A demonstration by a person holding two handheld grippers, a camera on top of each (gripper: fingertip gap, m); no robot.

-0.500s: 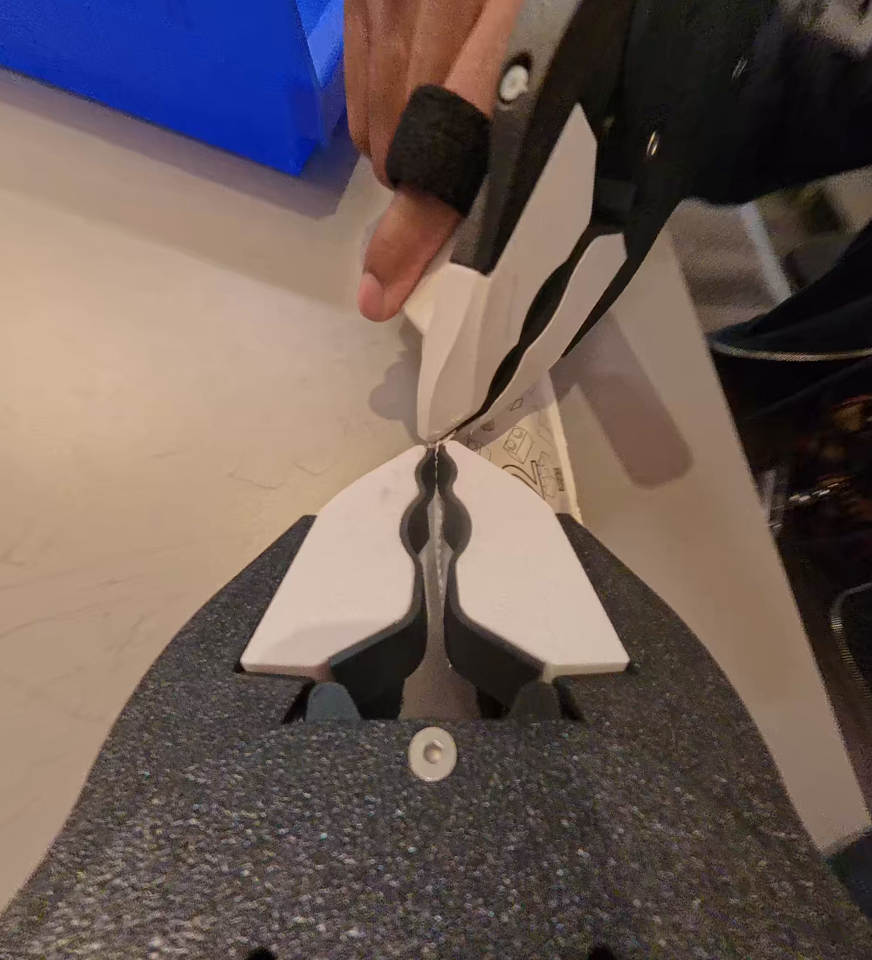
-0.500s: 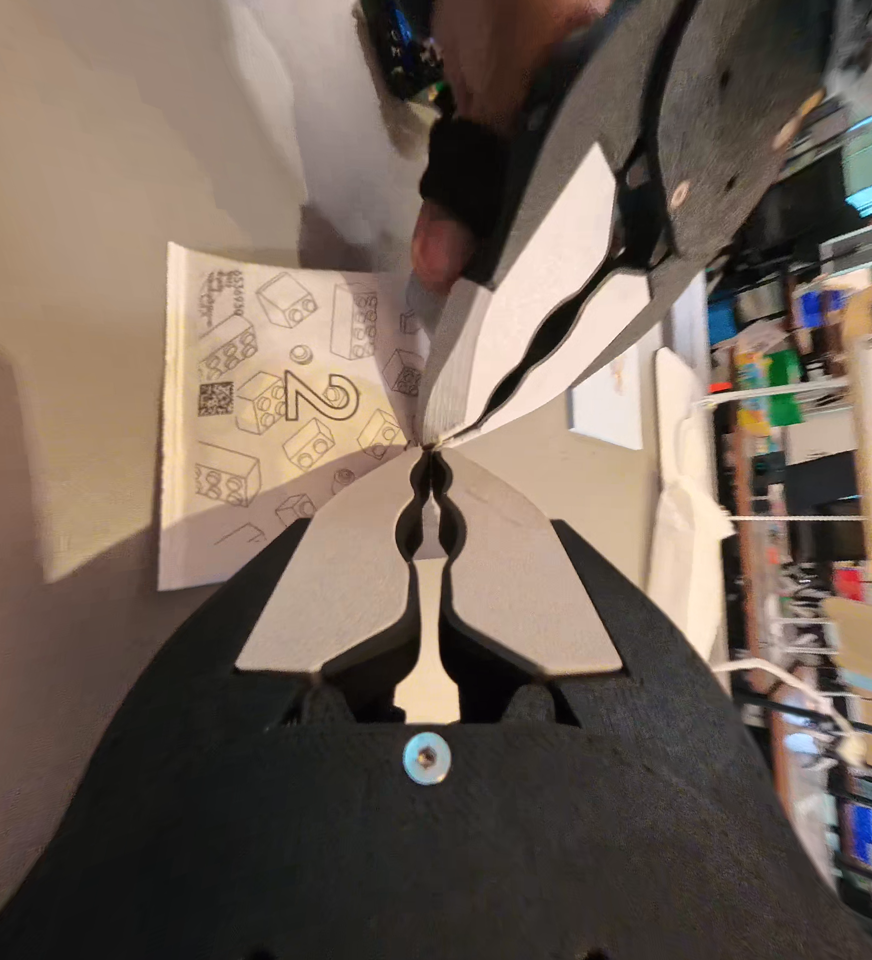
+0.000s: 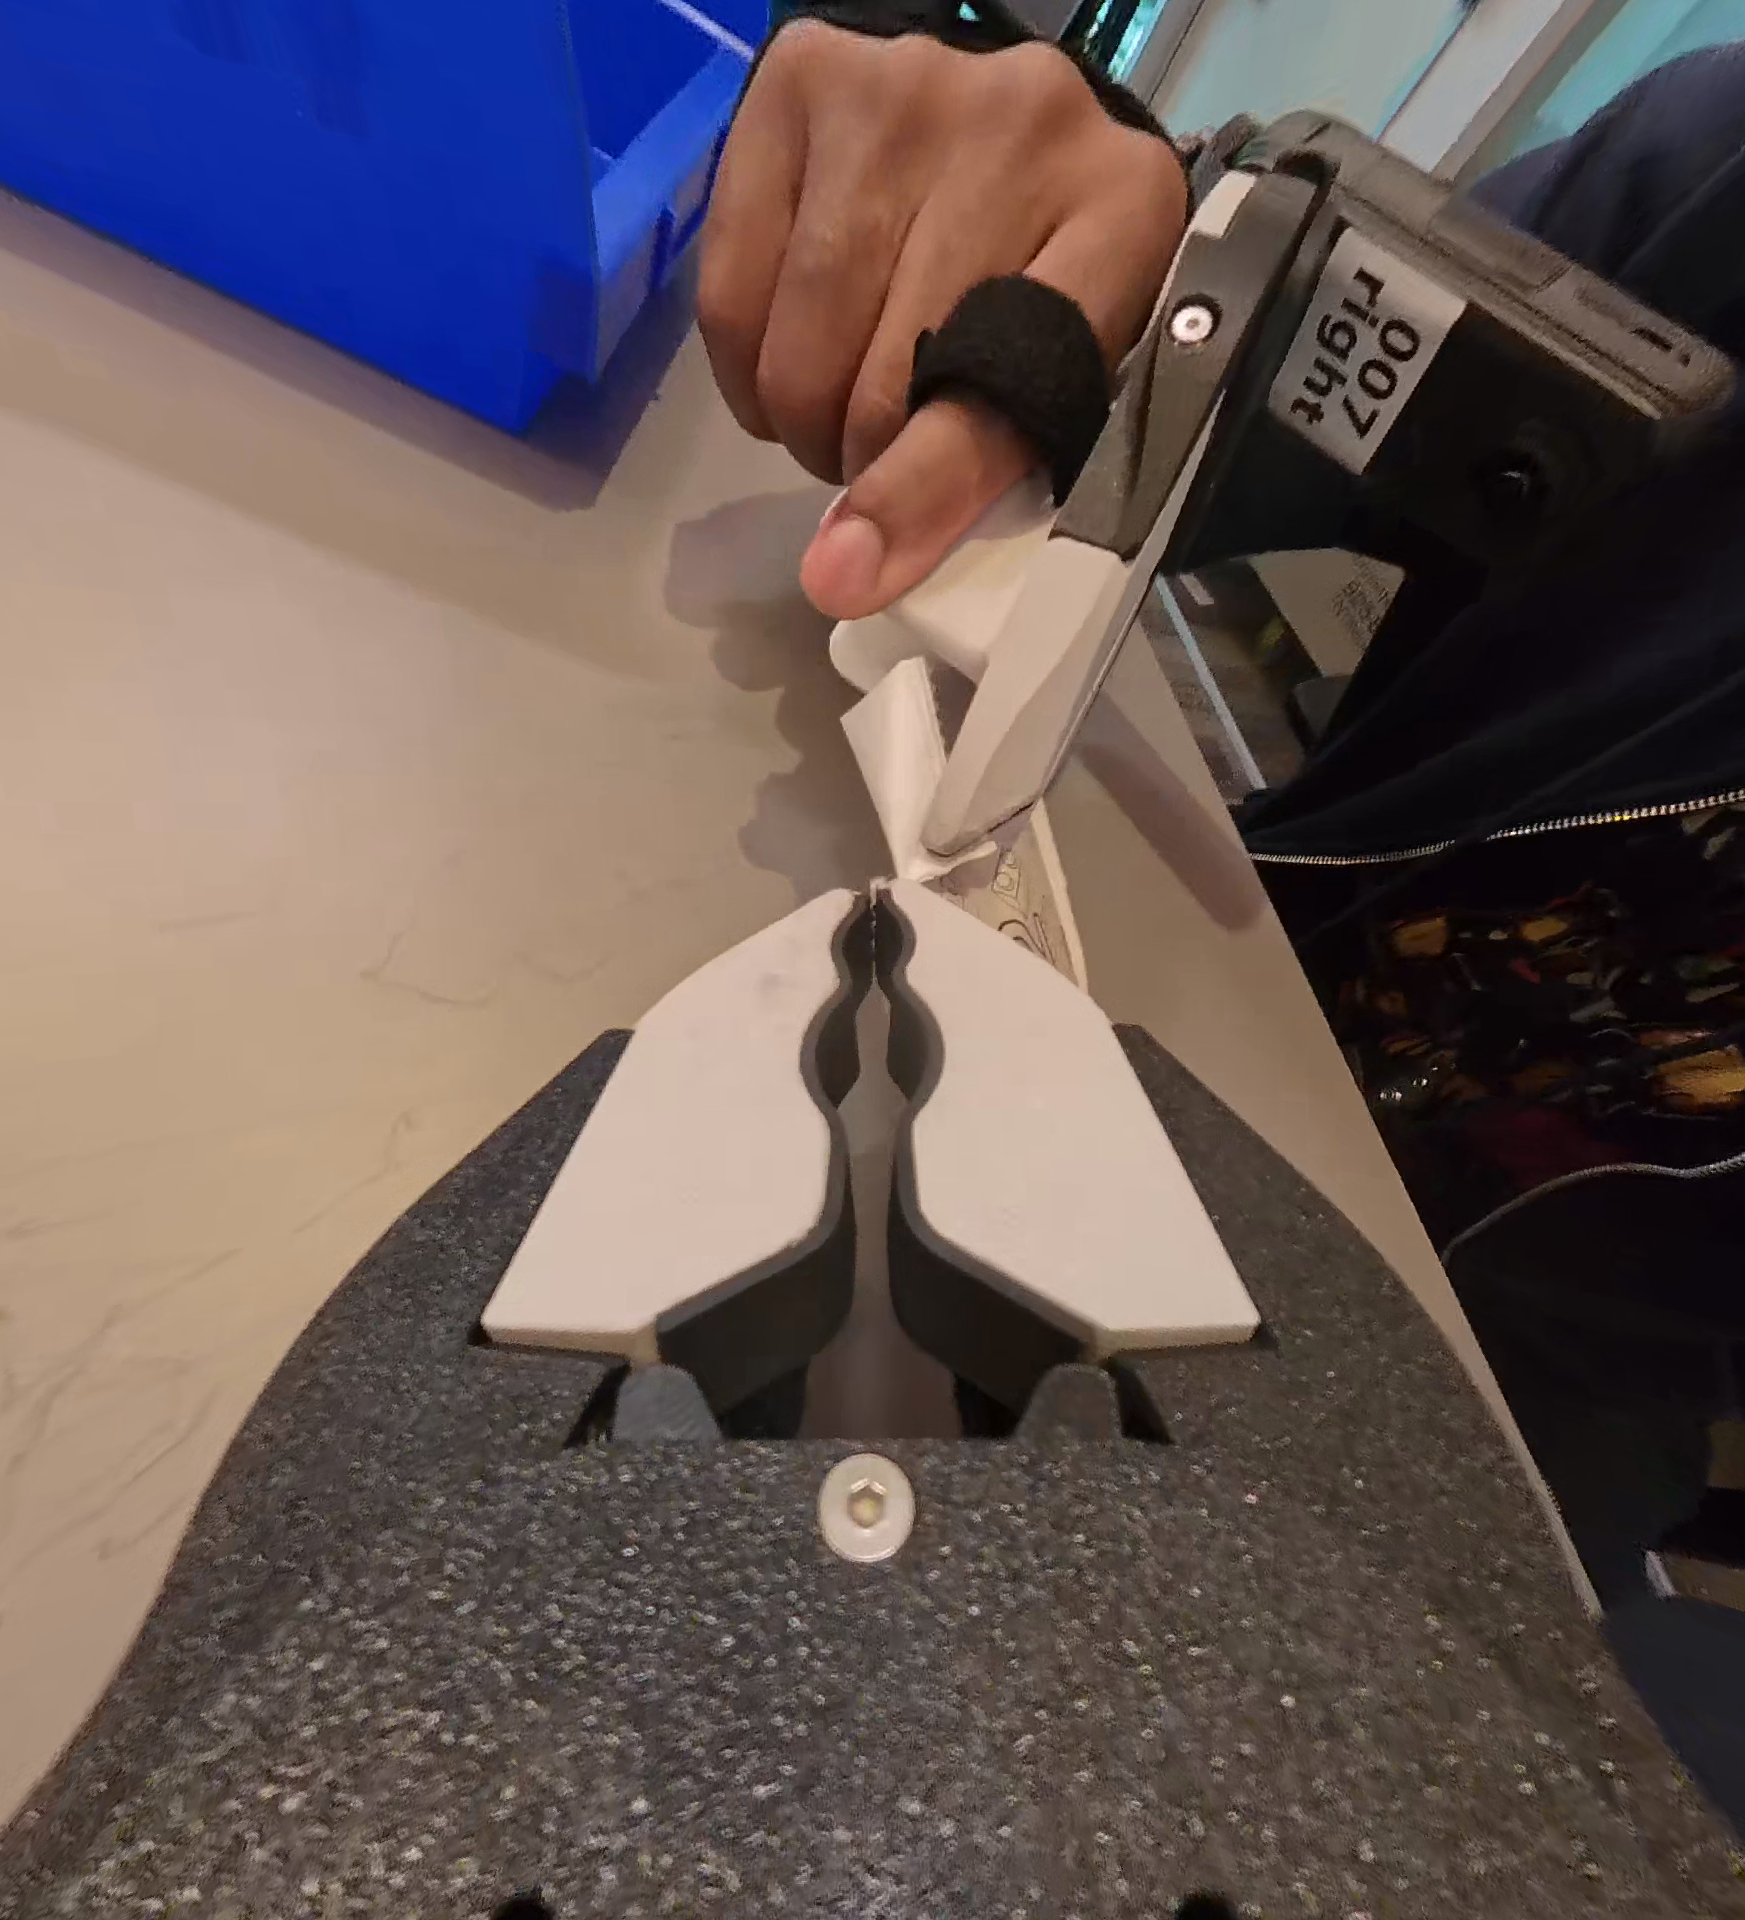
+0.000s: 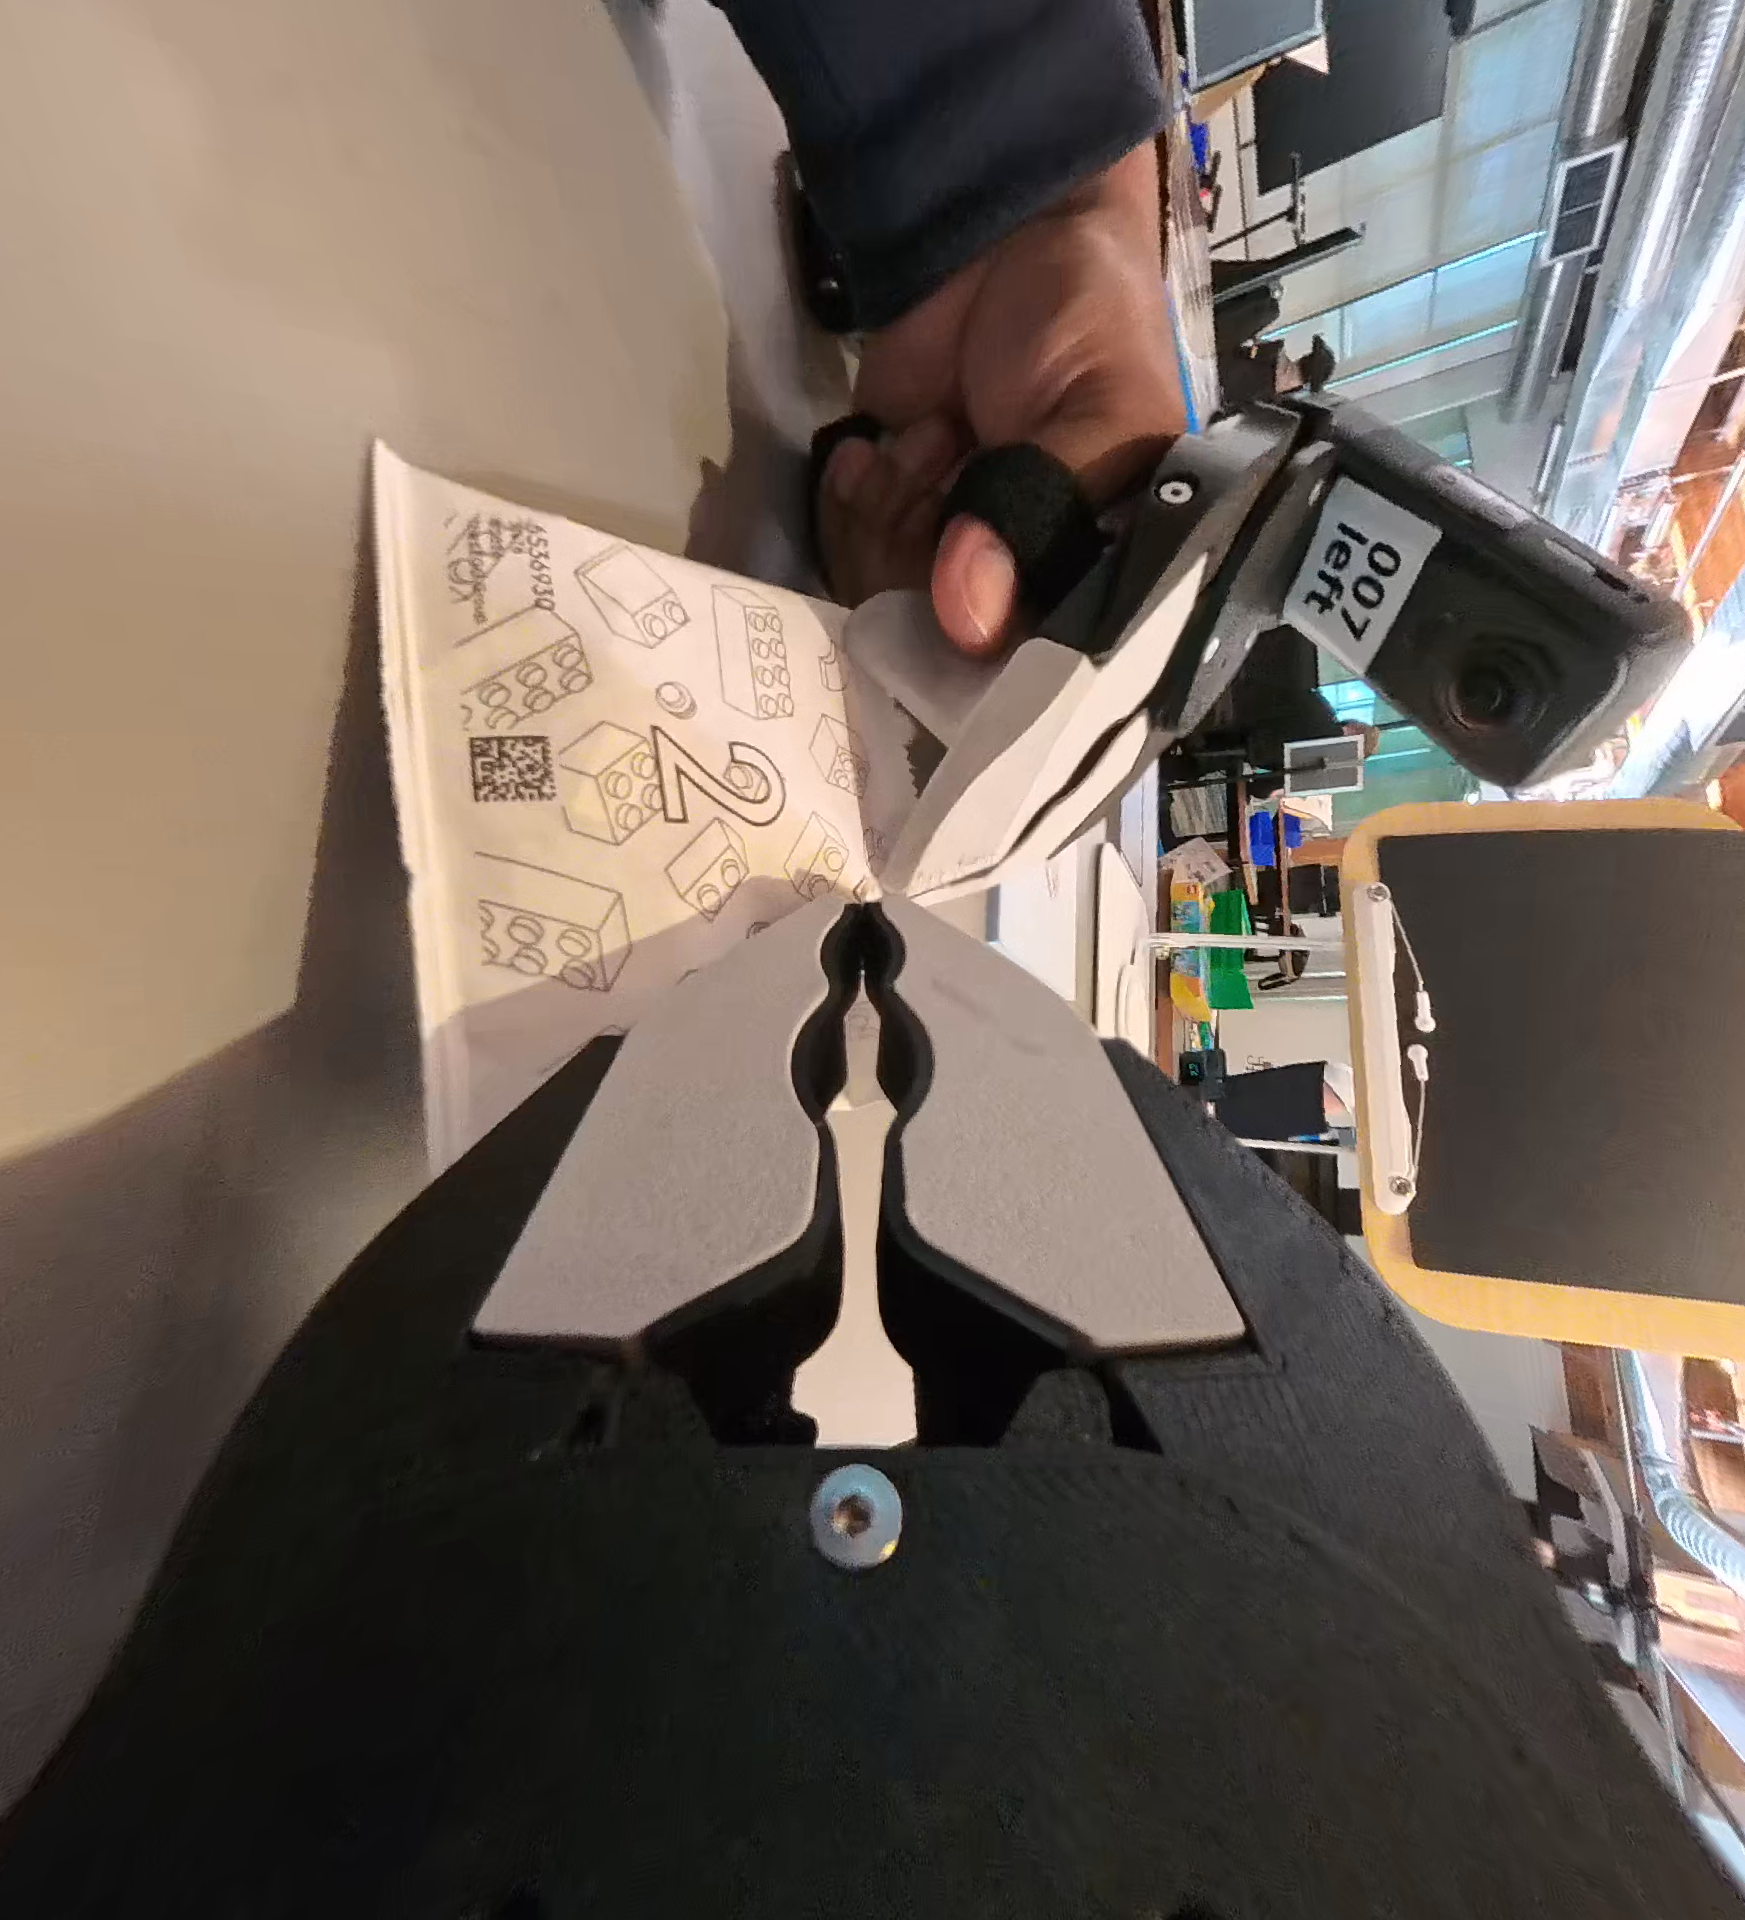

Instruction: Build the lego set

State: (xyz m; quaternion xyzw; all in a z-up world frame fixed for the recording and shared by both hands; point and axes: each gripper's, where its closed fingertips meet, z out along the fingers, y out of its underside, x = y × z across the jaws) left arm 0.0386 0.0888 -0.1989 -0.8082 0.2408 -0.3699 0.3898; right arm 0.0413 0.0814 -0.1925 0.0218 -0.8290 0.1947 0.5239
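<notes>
Half a second ago the two grippers' fingertips met almost tip to tip on the edge of the white paper bag point(image 4: 577, 790); now the right gripper point(image 3: 961, 831) has swung up and away from the left gripper point(image 3: 873, 906), so more of the hand point(image 3: 909, 281) holding it shows in the left wrist view, and a curled strip of the bag's paper point(image 3: 899, 758) stands up beside its white fingers point(image 3: 1034, 686). Both grippers are clenched on the bag's edge, side by side: the left gripper's fingertips pinch a thin sliver of paper between them, and the right gripper's closed tips nip the paper just beyond. In the right wrist view the bag, printed with outline drawings of toy bricks, spreads out to the left of the right gripper point(image 4: 863, 909) against the beige tabletop point(image 4: 120, 520), with the left gripper's closed tips point(image 4: 899, 873) just above on the same edge. Count: one paper bag, two grippers, two hands, each with a black band around the forefinger. One blue plastic bin point(image 3: 348, 177) sits on the table well apart from the bag.
</notes>
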